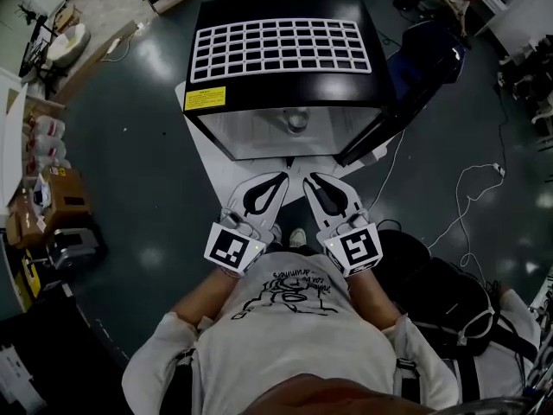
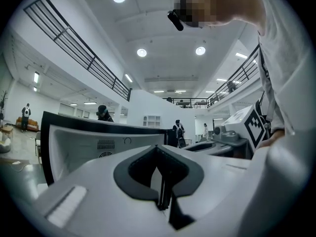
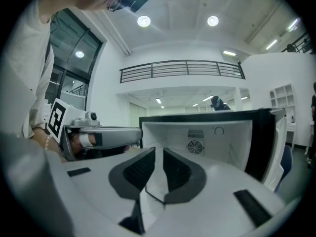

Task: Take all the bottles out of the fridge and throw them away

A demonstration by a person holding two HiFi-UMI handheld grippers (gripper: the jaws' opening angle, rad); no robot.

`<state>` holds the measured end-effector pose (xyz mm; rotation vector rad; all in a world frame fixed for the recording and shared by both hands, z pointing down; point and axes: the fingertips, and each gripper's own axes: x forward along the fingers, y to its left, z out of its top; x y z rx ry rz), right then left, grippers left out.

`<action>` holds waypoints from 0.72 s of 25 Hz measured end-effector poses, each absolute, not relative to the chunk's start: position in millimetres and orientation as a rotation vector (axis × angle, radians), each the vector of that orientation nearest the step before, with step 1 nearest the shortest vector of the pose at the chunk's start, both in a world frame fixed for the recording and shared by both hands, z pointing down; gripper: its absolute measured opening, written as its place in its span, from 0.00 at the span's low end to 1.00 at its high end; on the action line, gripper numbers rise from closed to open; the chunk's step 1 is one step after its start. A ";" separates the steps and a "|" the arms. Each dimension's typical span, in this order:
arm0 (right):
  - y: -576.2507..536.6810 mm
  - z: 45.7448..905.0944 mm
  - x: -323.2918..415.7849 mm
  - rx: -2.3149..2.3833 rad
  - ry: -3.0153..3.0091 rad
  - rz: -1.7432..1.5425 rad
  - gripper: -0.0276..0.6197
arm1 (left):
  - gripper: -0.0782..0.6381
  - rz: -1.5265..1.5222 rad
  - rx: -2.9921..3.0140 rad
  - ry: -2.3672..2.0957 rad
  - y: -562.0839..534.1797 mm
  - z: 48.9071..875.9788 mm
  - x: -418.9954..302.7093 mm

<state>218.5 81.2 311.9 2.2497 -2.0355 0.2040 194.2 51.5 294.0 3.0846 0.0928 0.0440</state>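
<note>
Seen from above, a small black fridge (image 1: 285,7) with a white grid panel on its top stands on a dark floor. Its black door (image 1: 406,93) is swung open to the right. The left gripper (image 1: 278,180) and right gripper (image 1: 313,181), both white with dark pads, are side by side just in front of the opening. Each has its jaws clenched together on nothing. A small round grey shape (image 1: 296,123) sits on the white fridge floor. I cannot tell whether it is a bottle.
</note>
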 end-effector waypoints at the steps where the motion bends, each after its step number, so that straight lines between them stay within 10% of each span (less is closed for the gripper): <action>1: 82.7 315.5 228.7 2.251 -2.033 0.204 0.07 | 0.12 0.054 3.081 0.087 52.7 297.1 203.9; 18: 30.2 372.3 260.2 2.303 -1.922 0.180 0.20 | 0.12 -0.035 3.125 -0.026 -12.8 333.8 214.1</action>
